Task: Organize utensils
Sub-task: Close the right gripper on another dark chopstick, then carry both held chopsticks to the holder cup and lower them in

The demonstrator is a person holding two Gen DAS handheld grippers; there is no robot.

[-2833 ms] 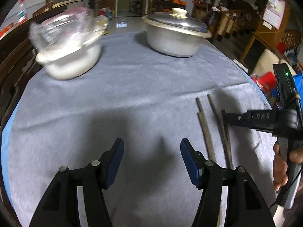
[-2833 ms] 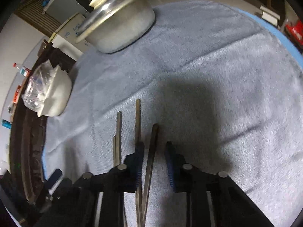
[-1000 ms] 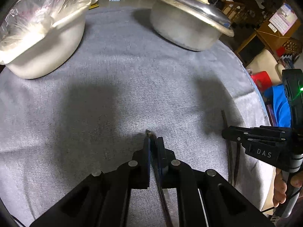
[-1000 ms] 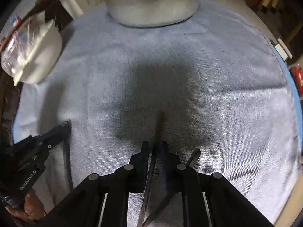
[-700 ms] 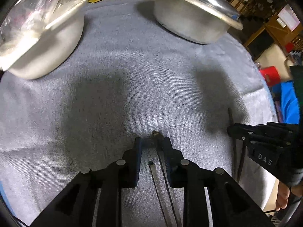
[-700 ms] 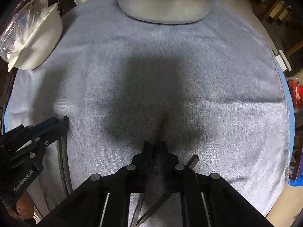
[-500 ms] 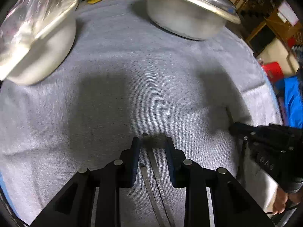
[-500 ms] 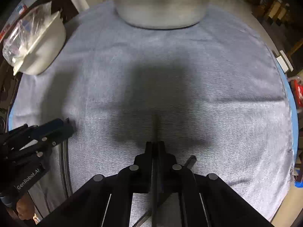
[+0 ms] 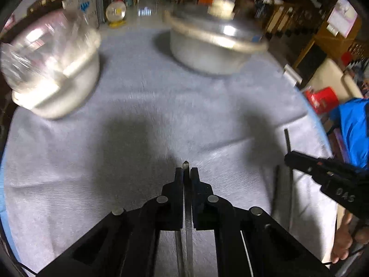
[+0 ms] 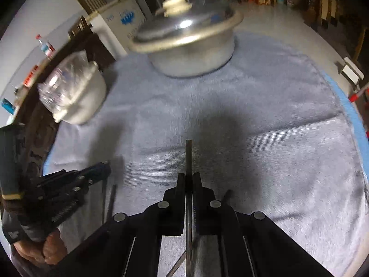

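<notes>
**Both chopsticks gripped and lifting off the cloth**

The left hand-held gripper (image 9: pixel 186 173) is clamping a dark slender chopstick (image 9: pixel 185 165); its jaws have just been closing on it. The right hand-held gripper (image 10: pixel 189 177) is pinching another dark chopstick (image 10: pixel 188 157). Loose chopsticks (image 10: pixel 113 198) are lying on the grey cloth-covered counter (image 10: pixel 276 138). Next, I judge, pairing them calls for the open middle, clear of the lidded metal pot (image 10: pixel 191 53) and wrapped white bowl (image 10: pixel 76 97).

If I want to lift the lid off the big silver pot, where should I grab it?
Probably the pale knob on top of the lid, coming down from above. It sticks up and looks narrow enough to pinch; the dome around it is wide and smooth.
</notes>
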